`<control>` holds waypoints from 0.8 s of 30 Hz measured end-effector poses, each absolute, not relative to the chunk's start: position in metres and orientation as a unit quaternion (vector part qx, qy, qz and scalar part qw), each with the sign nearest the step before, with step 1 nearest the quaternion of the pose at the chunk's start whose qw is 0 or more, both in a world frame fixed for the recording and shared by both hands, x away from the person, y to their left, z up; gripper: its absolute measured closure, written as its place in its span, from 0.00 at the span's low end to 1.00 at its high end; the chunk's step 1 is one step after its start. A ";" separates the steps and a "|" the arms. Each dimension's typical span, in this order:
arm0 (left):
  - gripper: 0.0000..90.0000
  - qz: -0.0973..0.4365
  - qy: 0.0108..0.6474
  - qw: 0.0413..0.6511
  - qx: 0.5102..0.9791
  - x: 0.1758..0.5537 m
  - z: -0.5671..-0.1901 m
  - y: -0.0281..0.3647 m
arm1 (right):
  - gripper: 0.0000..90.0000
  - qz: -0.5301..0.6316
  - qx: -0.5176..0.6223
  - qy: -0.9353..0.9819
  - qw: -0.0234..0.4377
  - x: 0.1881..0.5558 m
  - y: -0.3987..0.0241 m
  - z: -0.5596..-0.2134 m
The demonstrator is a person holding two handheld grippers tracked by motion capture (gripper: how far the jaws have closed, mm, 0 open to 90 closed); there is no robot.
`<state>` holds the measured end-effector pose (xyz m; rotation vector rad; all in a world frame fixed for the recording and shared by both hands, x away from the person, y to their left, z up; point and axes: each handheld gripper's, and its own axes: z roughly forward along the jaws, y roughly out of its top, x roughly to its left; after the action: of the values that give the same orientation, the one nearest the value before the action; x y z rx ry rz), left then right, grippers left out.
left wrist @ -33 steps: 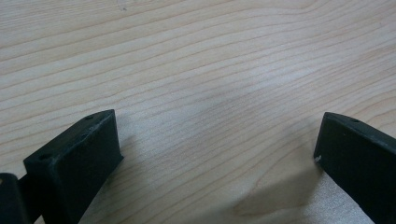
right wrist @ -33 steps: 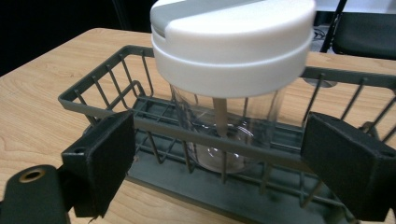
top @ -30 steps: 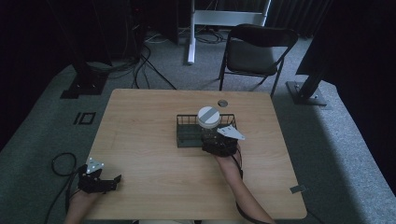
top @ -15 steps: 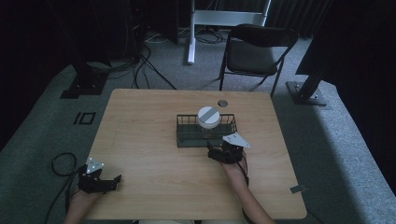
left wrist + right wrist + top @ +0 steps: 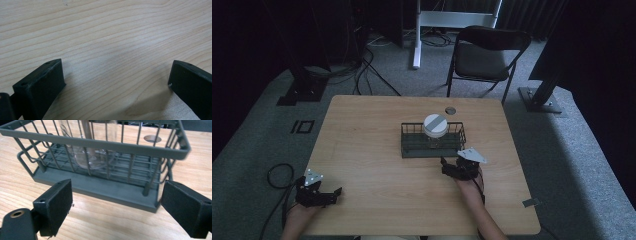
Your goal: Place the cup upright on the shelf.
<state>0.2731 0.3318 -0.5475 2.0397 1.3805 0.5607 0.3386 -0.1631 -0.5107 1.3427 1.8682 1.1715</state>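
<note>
Glass jar (image 5: 435,131) upright inside dark wire basket (image 5: 412,148).

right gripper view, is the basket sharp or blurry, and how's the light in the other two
Right gripper view: the wire basket is fairly sharp along its near base, but its top right corner smears and the glass jar is soft. High view: dim, room edges nearly black, table evenly lit. Left gripper view: bright wood grain, soft shadows beside the left tool.

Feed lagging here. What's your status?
Both grippers open: left gripper empty over table, right gripper empty before basket. Jar upright in basket. Nothing between.
</note>
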 end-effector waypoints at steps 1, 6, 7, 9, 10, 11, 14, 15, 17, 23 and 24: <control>0.01 0.212 0.521 0.303 0.770 0.273 -0.548 0.332 | 0.11 0.435 0.501 0.695 0.276 0.338 -0.165 -0.511; 0.01 0.212 0.521 0.303 0.769 0.273 -0.548 0.332 | 0.11 0.426 0.507 0.696 0.278 0.336 -0.171 -0.515; 0.01 0.212 0.521 0.303 0.770 0.273 -0.548 0.332 | 0.11 0.423 0.509 0.696 0.279 0.335 -0.173 -0.515; 0.01 0.212 0.521 0.303 0.770 0.273 -0.548 0.332 | 0.11 0.423 0.514 0.694 0.275 0.334 -0.176 -0.517; 0.01 0.212 0.521 0.303 0.770 0.273 -0.548 0.332 | 0.11 0.421 0.516 0.693 0.275 0.334 -0.177 -0.518; 0.01 0.212 0.521 0.303 0.770 0.273 -0.548 0.332 | 0.11 0.420 0.518 0.693 0.274 0.334 -0.179 -0.519; 0.01 0.212 0.521 0.303 0.770 0.273 -0.548 0.332 | 0.11 0.414 0.523 0.692 0.276 0.333 -0.183 -0.521; 0.01 0.212 0.521 0.303 0.769 0.273 -0.548 0.332 | 0.11 0.411 0.524 0.692 0.277 0.333 -0.185 -0.522; 0.01 0.212 0.521 0.303 0.770 0.273 -0.548 0.332 | 0.11 0.403 0.527 0.695 0.279 0.332 -0.188 -0.523; 0.01 0.212 0.521 0.303 0.769 0.273 -0.548 0.332 | 0.11 0.387 0.539 0.693 0.282 0.330 -0.201 -0.526; 0.01 0.212 0.521 0.303 0.769 0.273 -0.548 0.332 | 0.11 0.384 0.543 0.692 0.282 0.329 -0.203 -0.527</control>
<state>0.2731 0.3317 -0.5475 2.0391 1.3806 0.5611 0.3294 -0.2032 -0.5269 1.4532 1.8534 1.0281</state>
